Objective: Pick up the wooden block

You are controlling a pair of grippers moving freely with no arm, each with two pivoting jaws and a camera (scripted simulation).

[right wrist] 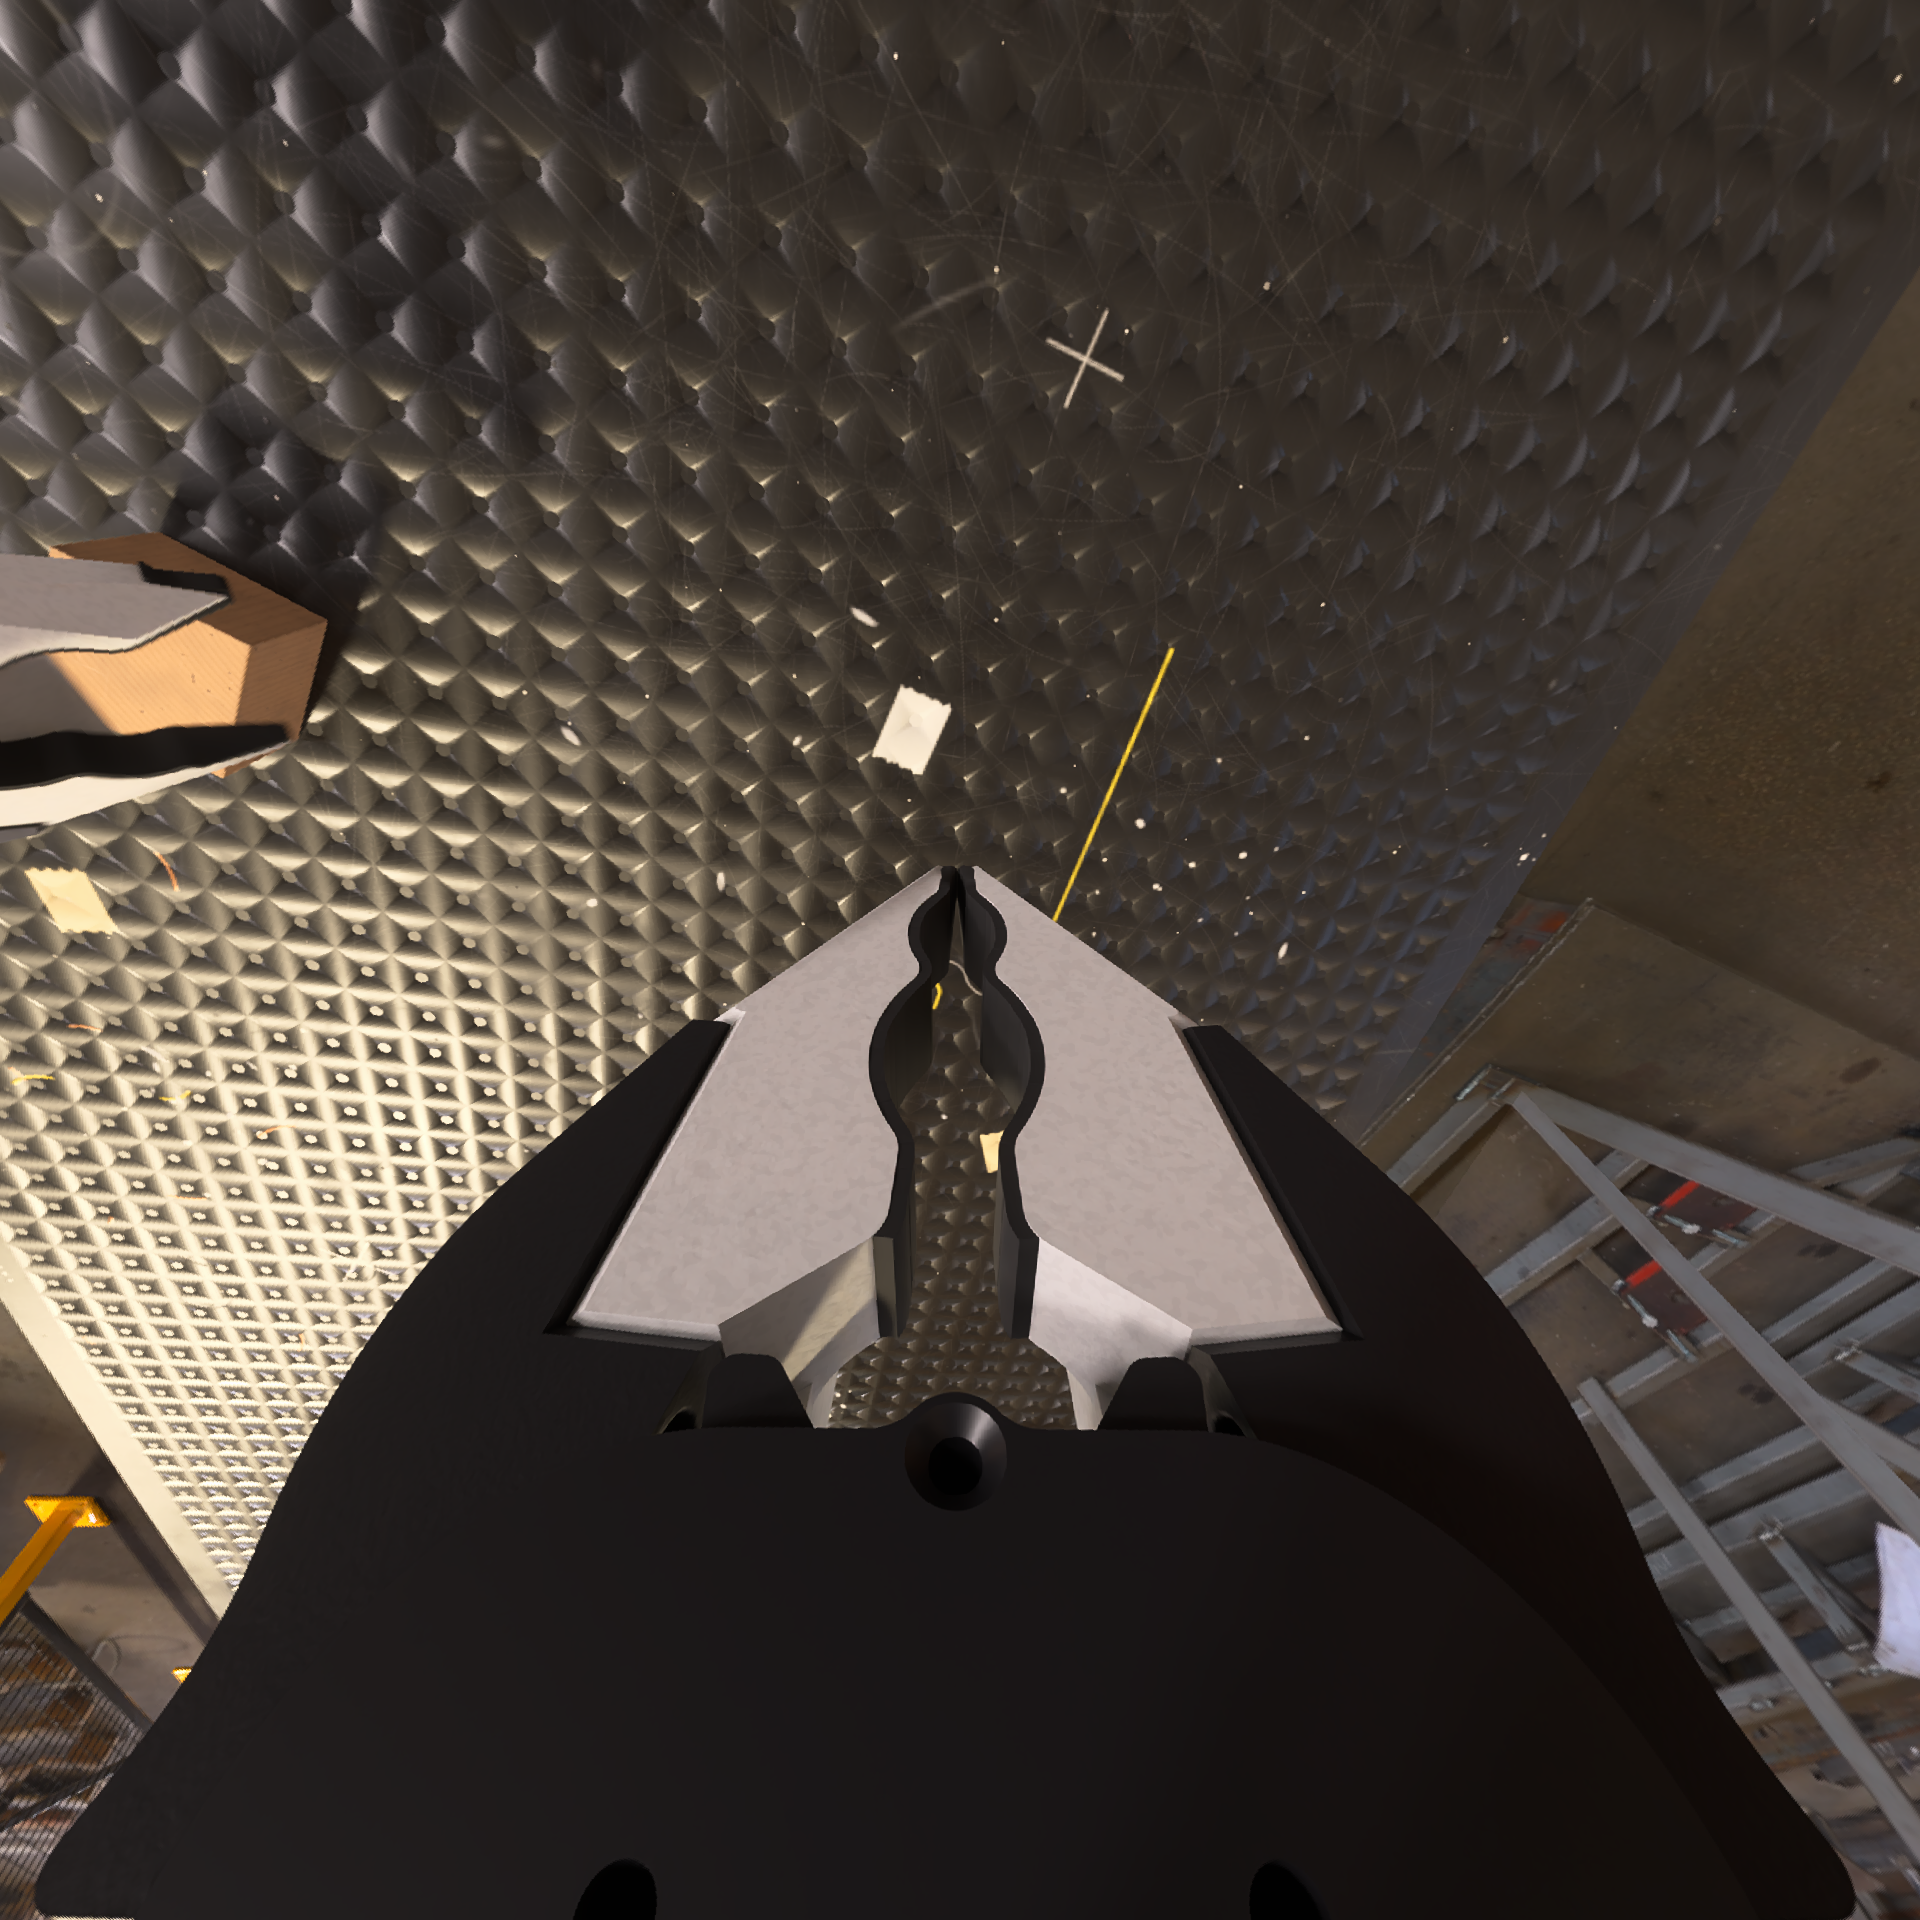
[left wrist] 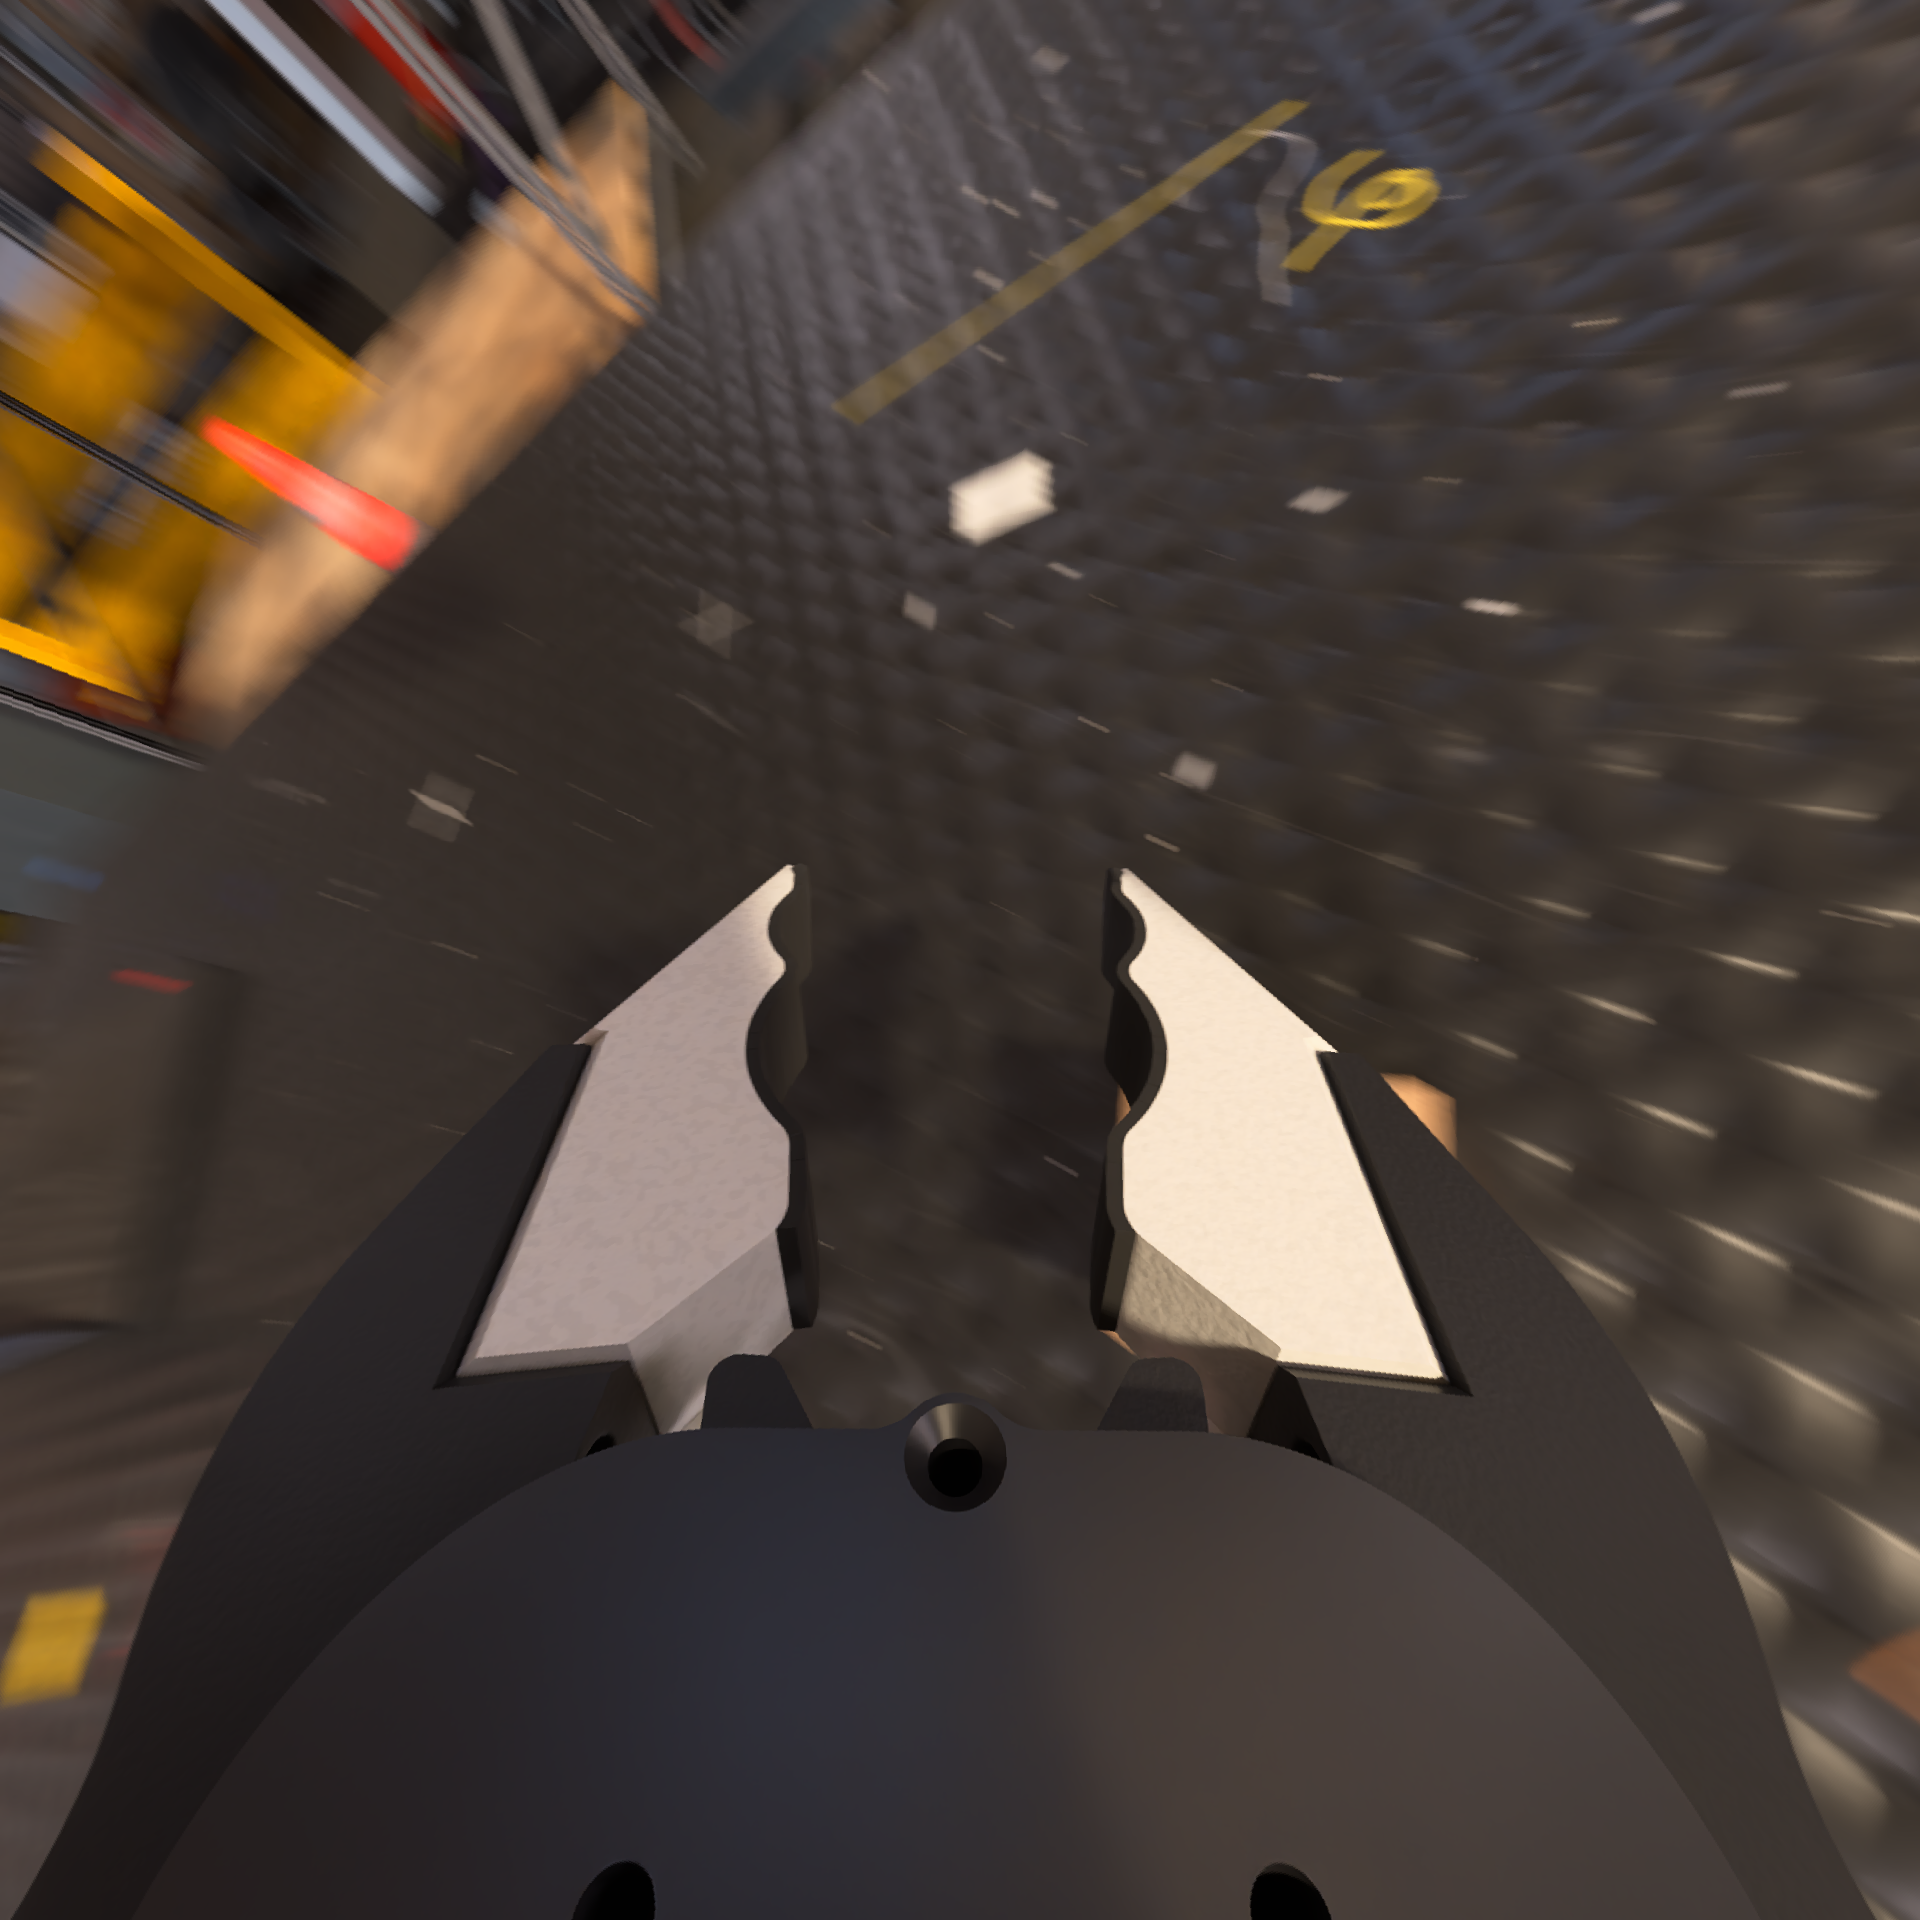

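Observation:
The wooden block (right wrist: 197, 665) is a light tan block lying on the studded metal floor (right wrist: 623, 416) at the left edge of the right wrist view. My left gripper (left wrist: 956, 883) is open, with only floor in the gap between its fingers. In the left wrist view a corner of the block (left wrist: 1425, 1112) shows beyond and under the right finger. In the right wrist view the left gripper's white fingers (right wrist: 94, 613) lie over and beside the block. My right gripper (right wrist: 956, 873) is shut and empty, well to the right of the block.
A white paper scrap (right wrist: 912, 730) and a thin yellow line (right wrist: 1112, 779) lie on the floor ahead of the right gripper. Metal scaffold stairs (right wrist: 1714, 1299) drop away at the right. In the blurred left wrist view, a wooden beam (left wrist: 436, 416) and yellow equipment (left wrist: 104, 364) stand at the left.

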